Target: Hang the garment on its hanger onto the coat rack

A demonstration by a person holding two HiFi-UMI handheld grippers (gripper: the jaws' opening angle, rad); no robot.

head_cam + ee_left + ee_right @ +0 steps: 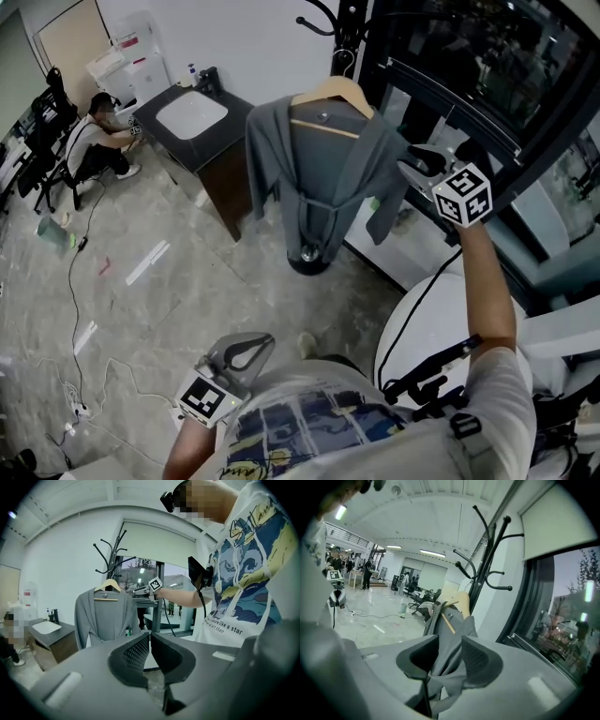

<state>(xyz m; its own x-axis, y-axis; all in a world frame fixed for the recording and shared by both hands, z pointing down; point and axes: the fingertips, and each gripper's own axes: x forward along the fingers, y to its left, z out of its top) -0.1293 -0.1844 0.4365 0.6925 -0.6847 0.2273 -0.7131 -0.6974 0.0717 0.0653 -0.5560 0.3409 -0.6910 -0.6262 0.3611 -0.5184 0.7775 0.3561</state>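
Note:
A grey robe-like garment (319, 178) hangs on a wooden hanger (333, 94), whose hook sits up against the black coat rack (347, 28). My right gripper (412, 159) is at the garment's right shoulder and sleeve. In the right gripper view its jaws (450, 641) stand apart with grey fabric (454, 625) lying loosely between them, the hanger (457, 604) and rack (487, 550) just beyond. My left gripper (248, 352) is held low near my body, far from the garment. Its jaws (150, 641) are together with nothing in them, and the garment (105, 616) shows in the distance.
The rack's round base (309, 258) stands on a marble floor. A dark cabinet with a white sink top (192, 117) is to the left of the rack. A person (98, 141) crouches far left. Cables (80, 281) run over the floor. A dark window frame (487, 84) is right behind the rack.

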